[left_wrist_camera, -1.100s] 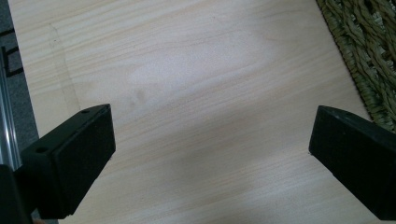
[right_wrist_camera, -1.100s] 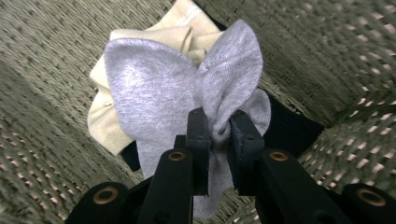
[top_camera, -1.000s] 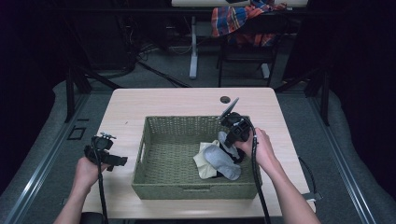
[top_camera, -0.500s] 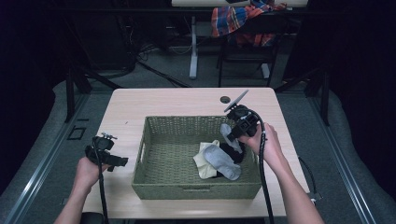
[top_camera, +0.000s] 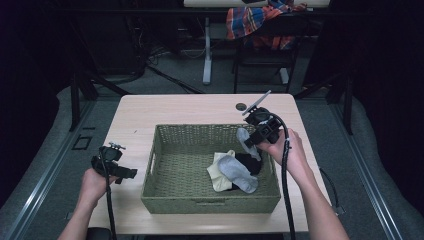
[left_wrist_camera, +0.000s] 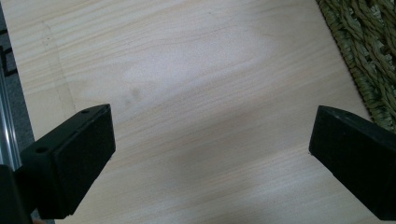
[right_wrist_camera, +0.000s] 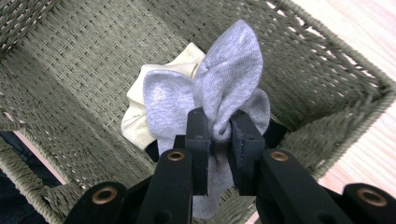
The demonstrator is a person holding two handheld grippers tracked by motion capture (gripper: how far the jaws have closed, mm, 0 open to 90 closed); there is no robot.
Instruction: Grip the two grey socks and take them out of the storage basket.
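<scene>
Right gripper (right_wrist_camera: 219,128) has its jaws pinching a grey sock (right_wrist_camera: 231,81) by a bunched fold, just above the basket (top_camera: 165,197), near its right wall. A 2nd grey sock (top_camera: 237,172), a cream one (top_camera: 216,172) and a black one (top_camera: 250,161) lie on the basket floor, right half. Left gripper (left_wrist_camera: 208,154) hovers over bare tabletop (left_wrist_camera: 187,70) left of the basket, jaws spread, nothing between them.

Risks, as I read it:
- Pinch is on a small fold near the jaw tips; a quick lift or swing could pull the fabric out and drop the sock back in the basket.
- In the right gripper view the held sock hangs right against the 2nd grey one; can't tell if they're snagged. If so, both come up.
- The dangling end could catch the basket's right rim on the way out.

Versus 1 s ago: right gripper is higher and nearer the basket's far-right corner, the sock now clear of the pile. Left gripper unchanged.
</scene>
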